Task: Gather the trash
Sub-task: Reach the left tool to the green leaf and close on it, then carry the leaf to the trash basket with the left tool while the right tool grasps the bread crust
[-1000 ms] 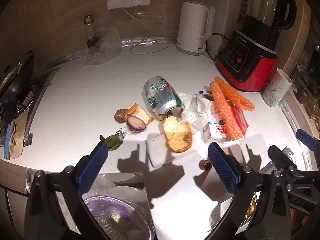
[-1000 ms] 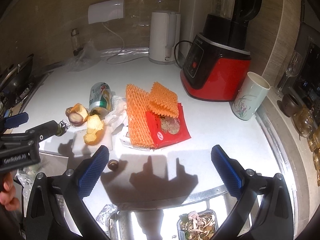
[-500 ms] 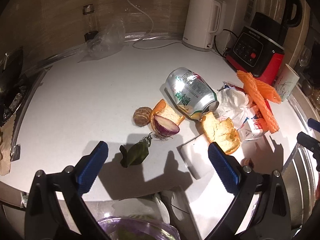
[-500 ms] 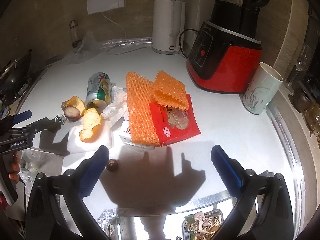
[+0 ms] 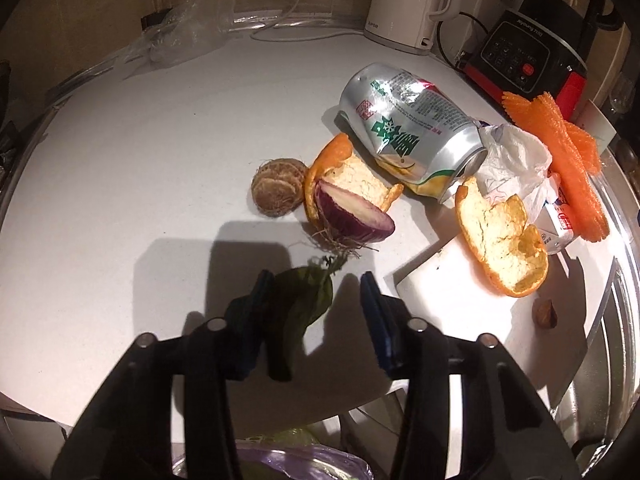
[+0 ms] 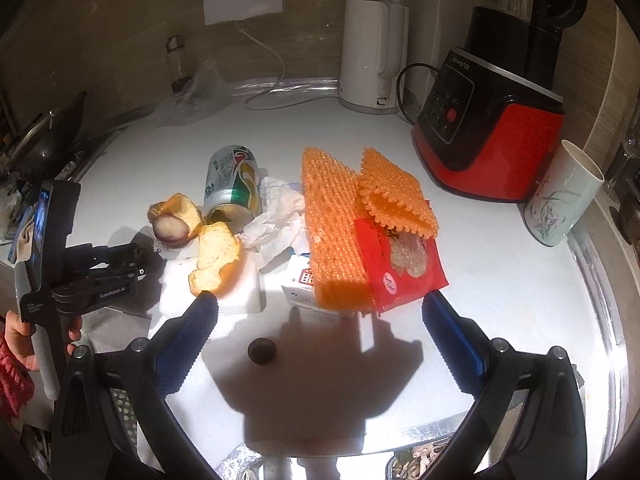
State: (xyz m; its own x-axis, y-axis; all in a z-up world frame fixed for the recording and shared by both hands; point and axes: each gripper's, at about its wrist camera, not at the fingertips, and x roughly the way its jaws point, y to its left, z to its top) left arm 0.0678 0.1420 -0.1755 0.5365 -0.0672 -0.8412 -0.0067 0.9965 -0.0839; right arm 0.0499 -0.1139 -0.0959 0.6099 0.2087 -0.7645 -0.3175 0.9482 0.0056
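left claw (image 5: 316, 296): jaws just been closing, green leaf (image 5: 306, 304) between them; left pad touches it, right pad looks clear of it
right claw (image 6: 320, 316): wide open, holds nothing
leaf: on the white counter (image 5: 152, 152), between left jaws
ahead of left claw: onion half (image 5: 352, 216), orange peel (image 5: 500, 248), crushed can (image 5: 412, 128)
hard to tell: leaf's near end, dark in shadow

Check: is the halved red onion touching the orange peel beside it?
Touching. The left wrist view shows the red onion half resting against the orange peel, its cut face overlapping the peel's pith with no countertop visible between them.
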